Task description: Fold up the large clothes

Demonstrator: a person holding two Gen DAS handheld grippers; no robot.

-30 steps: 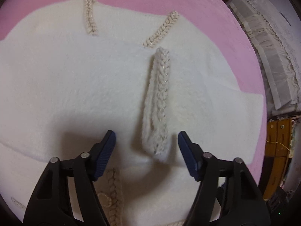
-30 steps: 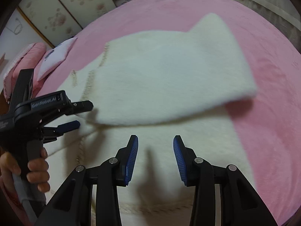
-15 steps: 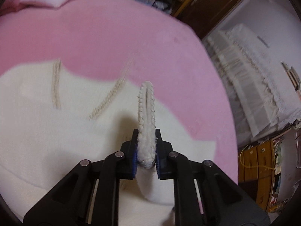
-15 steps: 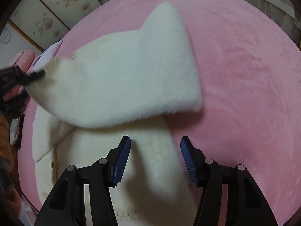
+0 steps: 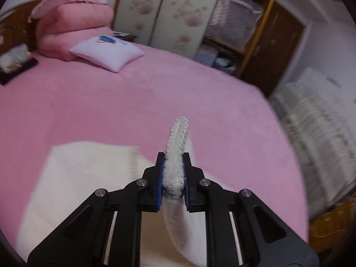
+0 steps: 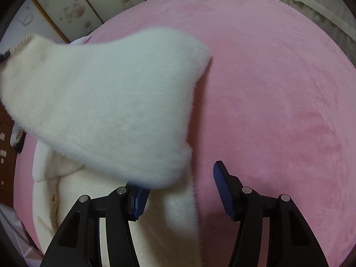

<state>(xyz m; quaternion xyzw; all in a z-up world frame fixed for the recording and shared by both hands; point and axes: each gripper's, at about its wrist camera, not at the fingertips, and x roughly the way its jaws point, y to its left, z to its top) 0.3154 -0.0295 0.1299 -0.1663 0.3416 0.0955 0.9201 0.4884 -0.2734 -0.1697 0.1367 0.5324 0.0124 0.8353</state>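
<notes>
Pink plush bedspread (image 6: 278, 89), wide and bare on its far side, carries the item: one cream fleece garment (image 6: 106, 102) with braided trim, body lying near the bed's near edge, one sleeve raised off it.

Left gripper (image 5: 173, 175): jaws pinched nearly together on the braided cuff (image 5: 178, 138), sleeve hanging below. I have it firmly.

Right gripper (image 6: 180, 191): jaws about half open, nothing pressed between them; the garment's side edge lies under and between the fingers.

Step in hand, as I judge it: laying the sleeve across the body. I would carry the cuff over evenly, keep the sleeve untwisted, and pin or smooth the body with the right so it does not drag on the plush.

Room: folded pink quilt (image 5: 73, 29) and white cushion (image 5: 106, 53) at the head corner; floral wardrobe doors (image 5: 160, 13); open shelving (image 5: 233, 26); lace bedding pile (image 5: 316, 138) beside the bed.
</notes>
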